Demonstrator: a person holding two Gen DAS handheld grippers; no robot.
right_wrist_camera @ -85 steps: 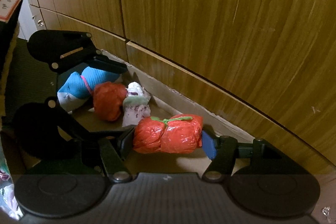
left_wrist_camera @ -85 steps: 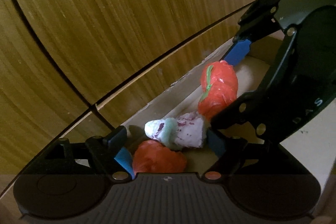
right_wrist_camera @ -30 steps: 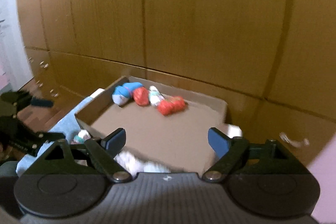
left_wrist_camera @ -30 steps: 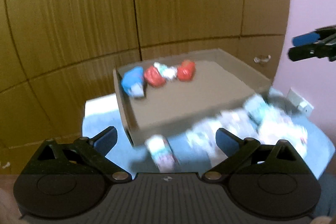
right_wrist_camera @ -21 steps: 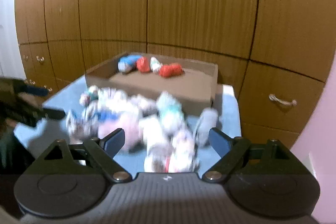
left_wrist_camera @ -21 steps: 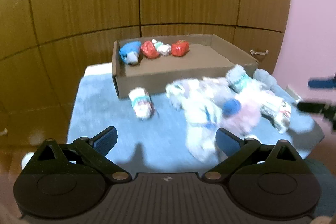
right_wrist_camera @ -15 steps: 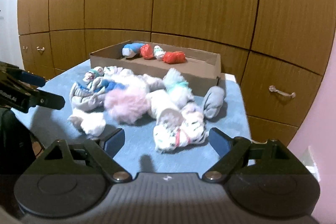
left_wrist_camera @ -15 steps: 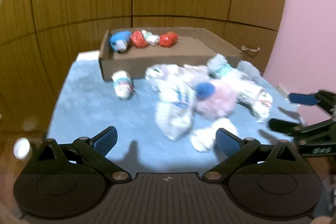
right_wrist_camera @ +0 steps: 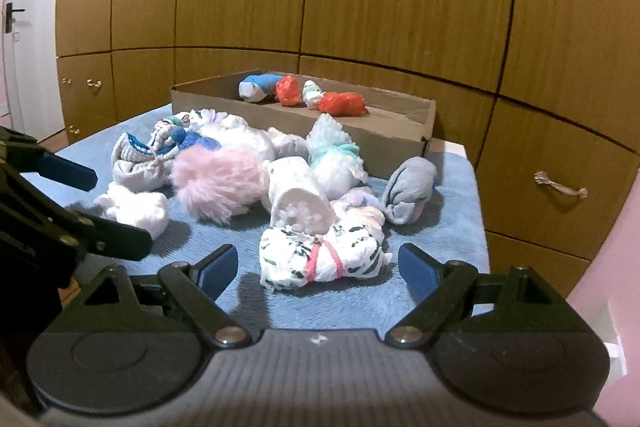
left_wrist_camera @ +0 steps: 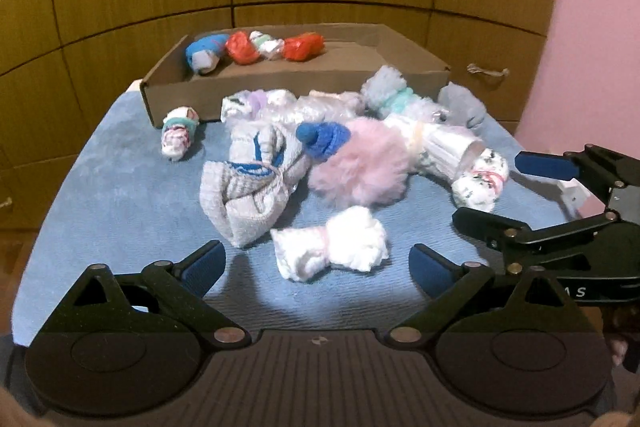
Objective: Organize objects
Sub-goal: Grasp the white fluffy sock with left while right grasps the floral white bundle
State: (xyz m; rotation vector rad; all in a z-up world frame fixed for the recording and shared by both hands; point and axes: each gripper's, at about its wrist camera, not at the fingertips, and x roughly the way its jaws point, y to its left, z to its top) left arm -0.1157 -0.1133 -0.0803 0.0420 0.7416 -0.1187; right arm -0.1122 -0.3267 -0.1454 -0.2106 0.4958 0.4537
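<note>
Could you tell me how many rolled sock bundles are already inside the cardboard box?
4, in a row along the cardboard box's far wall: a blue bundle at the left end, then a red bundle, a white-and-green bundle and a second red bundle. None seem hidden.

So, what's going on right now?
Both hand-held grippers open: left, right, nothing held. Four bundles in the box. White bundle nearest left. Nothing in the way.
</note>
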